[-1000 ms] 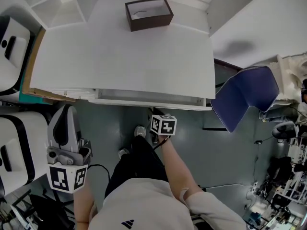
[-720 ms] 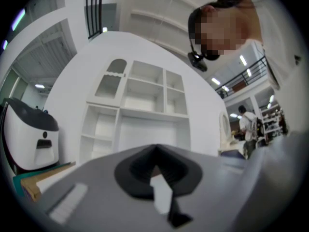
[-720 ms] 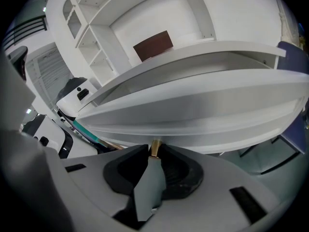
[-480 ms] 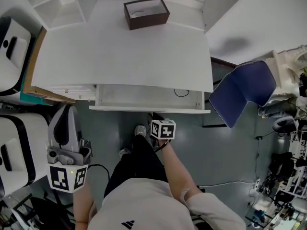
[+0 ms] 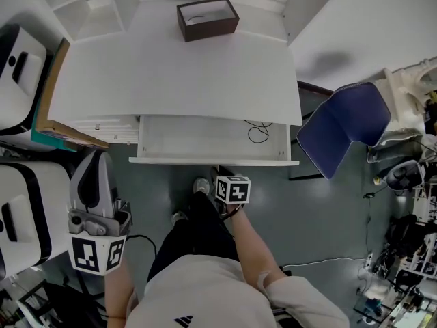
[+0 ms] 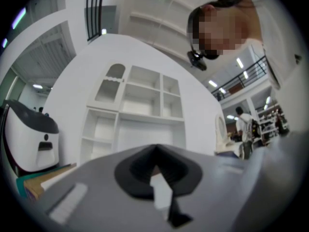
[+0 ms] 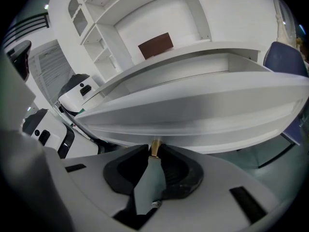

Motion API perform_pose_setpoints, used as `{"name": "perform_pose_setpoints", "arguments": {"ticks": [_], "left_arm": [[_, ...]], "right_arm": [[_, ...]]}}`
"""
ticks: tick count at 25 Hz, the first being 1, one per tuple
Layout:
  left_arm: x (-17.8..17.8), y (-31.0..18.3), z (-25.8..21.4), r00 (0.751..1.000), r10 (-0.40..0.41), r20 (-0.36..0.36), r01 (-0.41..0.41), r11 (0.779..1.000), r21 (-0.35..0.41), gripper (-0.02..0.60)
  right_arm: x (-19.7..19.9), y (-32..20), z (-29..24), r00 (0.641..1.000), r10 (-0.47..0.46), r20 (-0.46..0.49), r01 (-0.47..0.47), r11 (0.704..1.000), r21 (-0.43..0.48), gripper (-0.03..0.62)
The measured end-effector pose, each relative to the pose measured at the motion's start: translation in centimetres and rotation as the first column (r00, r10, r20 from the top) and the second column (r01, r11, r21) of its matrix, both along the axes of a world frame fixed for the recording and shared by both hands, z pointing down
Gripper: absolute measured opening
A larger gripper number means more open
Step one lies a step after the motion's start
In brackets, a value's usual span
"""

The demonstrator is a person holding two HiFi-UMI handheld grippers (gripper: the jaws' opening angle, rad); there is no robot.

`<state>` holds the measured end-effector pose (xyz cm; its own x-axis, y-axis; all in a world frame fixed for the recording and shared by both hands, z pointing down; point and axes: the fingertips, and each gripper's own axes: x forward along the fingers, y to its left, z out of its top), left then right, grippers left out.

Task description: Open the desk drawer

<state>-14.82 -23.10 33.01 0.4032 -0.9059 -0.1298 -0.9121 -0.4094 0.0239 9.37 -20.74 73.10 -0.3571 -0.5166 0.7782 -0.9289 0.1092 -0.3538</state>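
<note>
The white desk (image 5: 177, 74) has its wide drawer (image 5: 191, 139) pulled partly out toward me. My right gripper (image 5: 217, 169) sits at the middle of the drawer's front edge, below its marker cube (image 5: 233, 189). In the right gripper view the jaws of that gripper (image 7: 154, 151) are closed on a small brass knob (image 7: 155, 147) under the drawer front (image 7: 193, 115). A thin black cable (image 5: 258, 132) lies inside the drawer at the right. My left gripper (image 5: 95, 157) hangs at the lower left, away from the desk, its fingers together and holding nothing.
A brown open box (image 5: 207, 19) stands at the back of the desk top. A blue chair (image 5: 348, 125) is to the right of the desk. White machines (image 5: 20, 53) stand at the left. My legs and a shoe (image 5: 200, 186) are just below the drawer.
The drawer has slid out toward me with the right gripper on its knob, and the black cable inside has come into view. The left gripper has hardly shifted.
</note>
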Motion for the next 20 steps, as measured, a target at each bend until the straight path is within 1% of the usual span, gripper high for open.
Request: {"name": "perform_pose_setpoints", "arguments": {"ticks": [20], "left_arm": [[-1.3, 3.6, -0.6, 1.0, 0.02, 0.004, -0.02, 0.999, 0.025, 0.006]], "right_arm": [[-0.4, 4.1, 0.2, 1.0, 0.014, -0.012, -0.014, 1.0, 0.015, 0.081]]}}
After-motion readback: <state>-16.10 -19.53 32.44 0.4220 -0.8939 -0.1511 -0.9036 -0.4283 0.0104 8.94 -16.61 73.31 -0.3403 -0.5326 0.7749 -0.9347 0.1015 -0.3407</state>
